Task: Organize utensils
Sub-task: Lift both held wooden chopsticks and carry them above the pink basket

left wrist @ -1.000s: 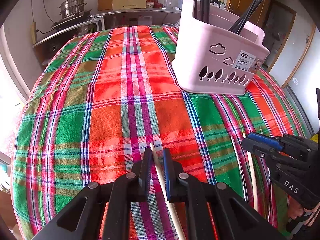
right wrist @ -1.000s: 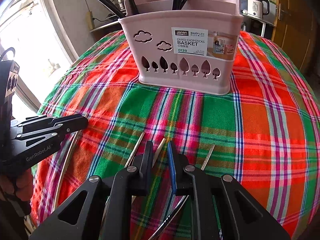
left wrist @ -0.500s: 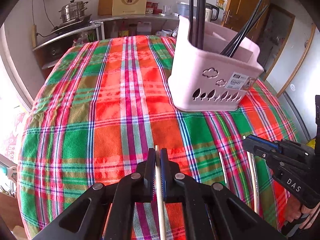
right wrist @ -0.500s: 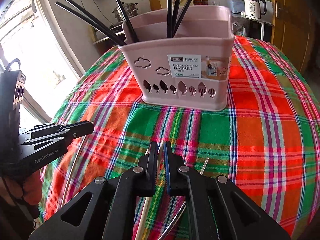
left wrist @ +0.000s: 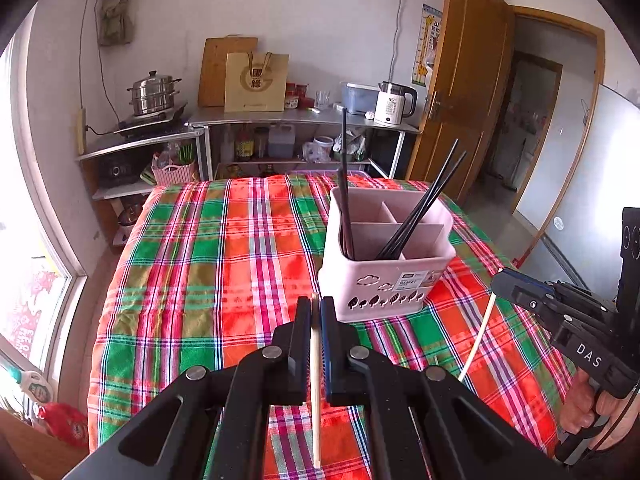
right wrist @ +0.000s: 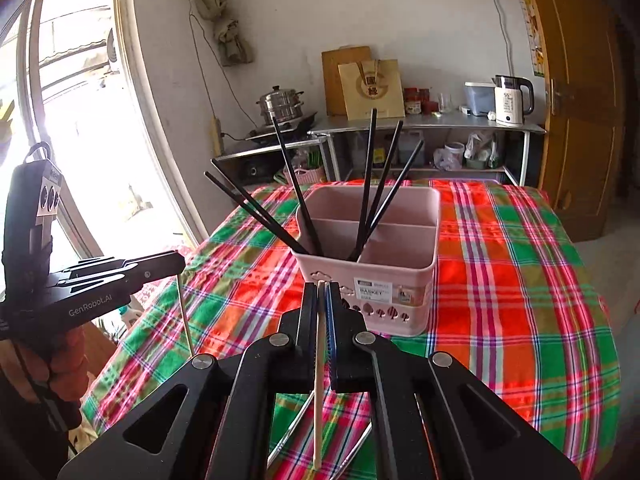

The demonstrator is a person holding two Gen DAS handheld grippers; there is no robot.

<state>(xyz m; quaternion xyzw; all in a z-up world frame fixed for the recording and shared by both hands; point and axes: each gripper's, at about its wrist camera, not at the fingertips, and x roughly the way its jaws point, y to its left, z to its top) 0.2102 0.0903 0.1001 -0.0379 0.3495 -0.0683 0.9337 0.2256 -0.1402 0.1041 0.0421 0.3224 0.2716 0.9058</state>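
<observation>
Both grippers are raised above the plaid tablecloth (left wrist: 224,264), each clamped on a pale wooden chopstick. The left gripper (left wrist: 316,312) has its jaws drawn together on the left chopstick (left wrist: 315,380), which hangs down between them with its tip just proud of the fingertips. The right gripper (right wrist: 321,300) is likewise closed on the right chopstick (right wrist: 318,380); seen from the left wrist view, that stick dangles slantwise below the tool. Ahead stands the pink divided basket (right wrist: 400,296), upright on the cloth, near both grippers but touching neither. Black chopsticks (right wrist: 372,184) already lean in its front compartments, several in the one on the window side and several in the middle one; the compartment on the door side appears to hold nothing, as does the long rear one, so far as can be told. Judged progress: the dark sticks are sorted, the two pale sticks are in hand but not yet delivered, and slim metal utensils (right wrist: 292,428) lie on the cloth beneath the right gripper, awaiting collection. The task is therefore partly done.
</observation>
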